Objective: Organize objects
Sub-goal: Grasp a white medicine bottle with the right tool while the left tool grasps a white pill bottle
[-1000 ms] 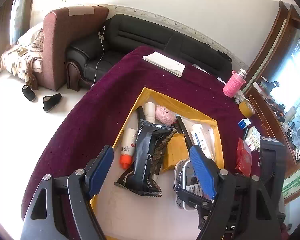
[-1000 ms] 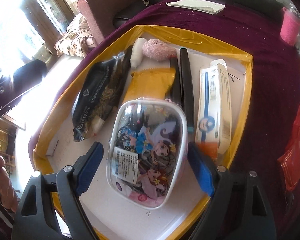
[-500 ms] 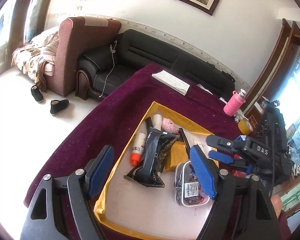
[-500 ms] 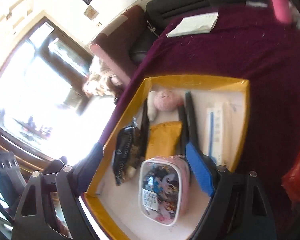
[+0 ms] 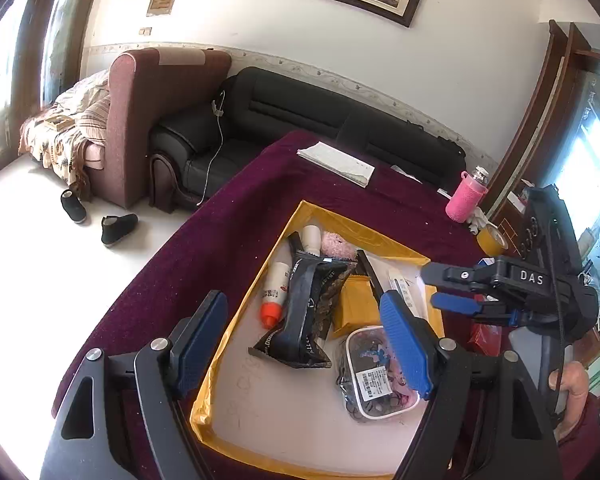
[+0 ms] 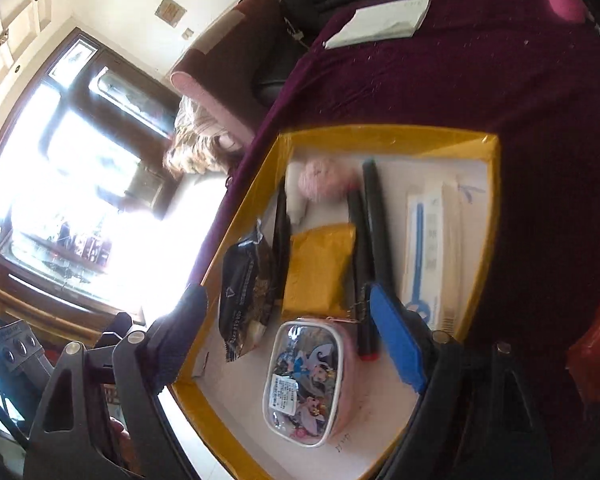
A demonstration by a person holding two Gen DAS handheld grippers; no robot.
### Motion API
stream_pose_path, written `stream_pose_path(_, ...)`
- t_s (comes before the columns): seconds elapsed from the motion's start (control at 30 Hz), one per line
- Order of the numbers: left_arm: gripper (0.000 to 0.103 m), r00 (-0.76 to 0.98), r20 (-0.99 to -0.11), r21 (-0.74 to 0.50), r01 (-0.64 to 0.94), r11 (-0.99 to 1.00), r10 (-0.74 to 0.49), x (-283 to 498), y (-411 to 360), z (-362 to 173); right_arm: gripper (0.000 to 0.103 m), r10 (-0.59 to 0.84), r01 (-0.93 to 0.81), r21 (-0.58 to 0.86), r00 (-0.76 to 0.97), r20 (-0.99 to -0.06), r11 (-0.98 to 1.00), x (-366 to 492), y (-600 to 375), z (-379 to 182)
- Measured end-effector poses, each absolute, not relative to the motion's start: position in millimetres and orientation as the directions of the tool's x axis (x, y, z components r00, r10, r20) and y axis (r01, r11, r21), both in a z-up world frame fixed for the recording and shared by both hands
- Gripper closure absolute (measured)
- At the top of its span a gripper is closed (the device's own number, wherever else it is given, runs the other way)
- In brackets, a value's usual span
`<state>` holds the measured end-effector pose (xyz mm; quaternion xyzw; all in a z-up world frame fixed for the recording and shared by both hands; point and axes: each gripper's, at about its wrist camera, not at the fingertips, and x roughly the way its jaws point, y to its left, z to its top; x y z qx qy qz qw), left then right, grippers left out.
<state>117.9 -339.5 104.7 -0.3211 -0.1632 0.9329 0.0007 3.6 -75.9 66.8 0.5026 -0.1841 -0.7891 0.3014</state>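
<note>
Both the left gripper (image 5: 304, 344) and the right gripper (image 6: 288, 336) hover spread and empty above the yellow-rimmed tray (image 6: 384, 138). The cartoon pouch (image 6: 306, 380) lies flat at the tray's near edge (label up). For a clean pick, I'd descend squarely over the pouch, straddling its narrow sides before closing.

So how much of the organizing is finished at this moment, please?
Done: the clear cartoon-print pouch, black snack bag and white toothpaste box lie in the yellow-rimmed tray. In hand: nothing; both the left hand-held gripper and right hand-held gripper are open. Left: the red packet and yellow tape roll lie outside.
</note>
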Motion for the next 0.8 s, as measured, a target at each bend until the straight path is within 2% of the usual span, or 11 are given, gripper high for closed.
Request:
stream_pose_path(0.13, 0.029, -0.799, -0.584, -0.285, 0.036, -0.958, 0.143, 122, -323, 109, 0.019, -0.594, 0.270, 0.530, -0.417, -0.688, -0.804, 16, -28, 83)
stream_pose_path(0.27, 0.029, -0.781, -0.582, -0.267, -0.078, -0.960, 0.225, 121, -290, 109, 0.019, -0.442, 0.166, 0.426, -0.548, -0.710, -0.890, 35, 56, 93)
stream_pose_path(0.4, 0.029, -0.751, -0.598, -0.249, -0.158, -0.956, 0.280, 122, -250, 106, 0.019, -0.223, -0.026, 0.304, -0.621, -0.751, -0.952, 55, 152, 89)
stream_pose_path(0.5, 0.029, -0.712, -0.629, -0.227, -0.216, -0.950, 0.313, 119, -215, 99, 0.019, -0.056, -0.210, 0.232, -0.618, -0.784, -0.950, 69, 227, 79)
stream_pose_path(0.57, 0.029, -0.681, -0.656, -0.211, -0.249, -0.945, 0.326, 118, -193, 93, 0.019, 0.002, -0.289, 0.214, -0.600, -0.800, -0.933, 74, 261, 70)
stream_pose_path(0.63, 0.029, -0.652, -0.678, -0.207, -0.274, -0.939, 0.339, 117, -173, 89, 0.019, 0.023, -0.344, 0.214, -0.572, -0.820, -0.914, 73, 284, 57)
stream_pose_path(0.8, 0.029, -0.619, -0.704, -0.183, -0.315, -0.931, 0.348, 121, -141, 90, 0.020, -0.031, -0.364, 0.291, -0.577, -0.816, -0.885, 54, 291, 44)
